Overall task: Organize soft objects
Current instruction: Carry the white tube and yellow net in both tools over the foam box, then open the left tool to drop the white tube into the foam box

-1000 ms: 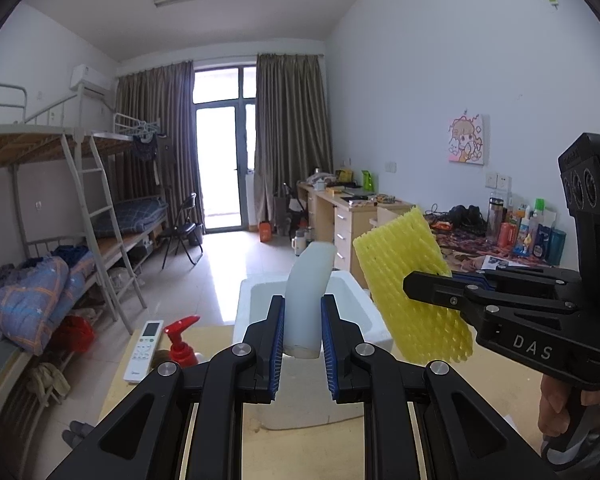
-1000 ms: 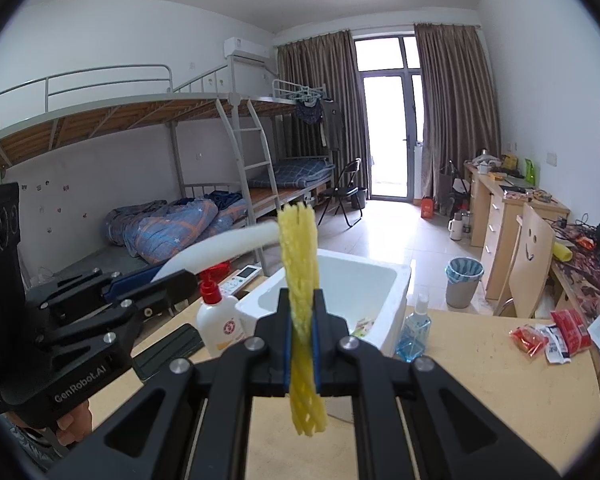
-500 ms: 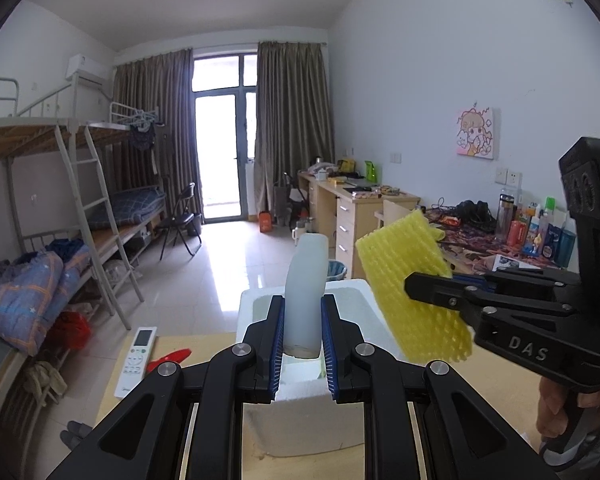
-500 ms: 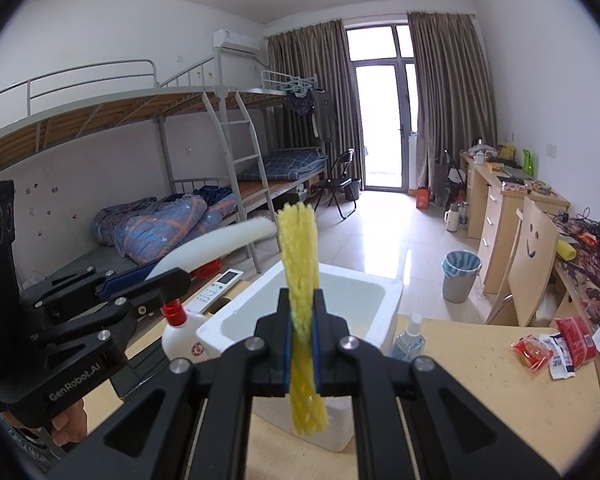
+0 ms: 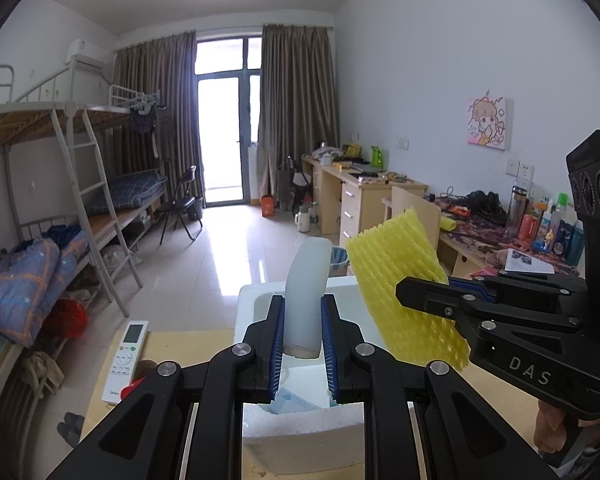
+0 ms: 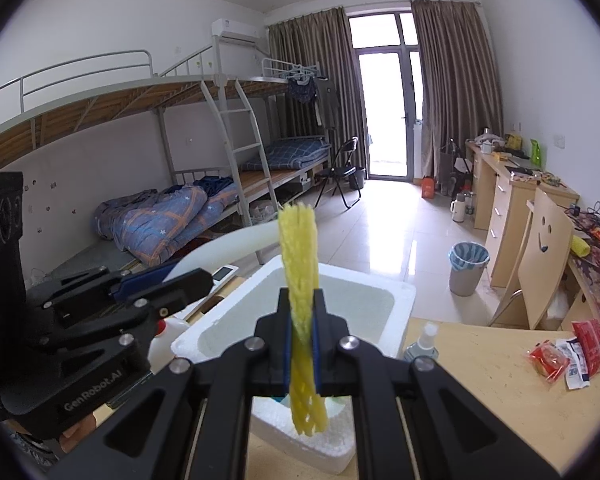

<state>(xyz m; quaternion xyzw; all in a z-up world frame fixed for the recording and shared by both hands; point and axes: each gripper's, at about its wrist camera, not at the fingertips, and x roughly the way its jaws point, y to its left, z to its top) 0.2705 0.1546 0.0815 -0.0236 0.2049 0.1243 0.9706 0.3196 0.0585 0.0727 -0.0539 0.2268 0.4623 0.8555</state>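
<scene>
Left gripper [image 5: 302, 334] clamped on white foam strip [image 5: 306, 292], held over white foam box [image 5: 300, 440]. Right gripper [image 6: 302, 334] pinched on yellow foam net [image 6: 300, 280] above same box, at 3 o'clock of left gripper. Remote [image 5: 126, 354] at 9 o'clock on table [image 5: 180, 344], bunk bed [image 6: 140, 140] beyond.

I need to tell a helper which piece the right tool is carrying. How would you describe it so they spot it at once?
Start at the white foam box on the wooden table. Just above its near edge, the right tool is shut on a yellow foam net sleeve standing upright. Its bright yellow mesh sets it apart from the smooth white foam piece in the left tool beside it.
</scene>
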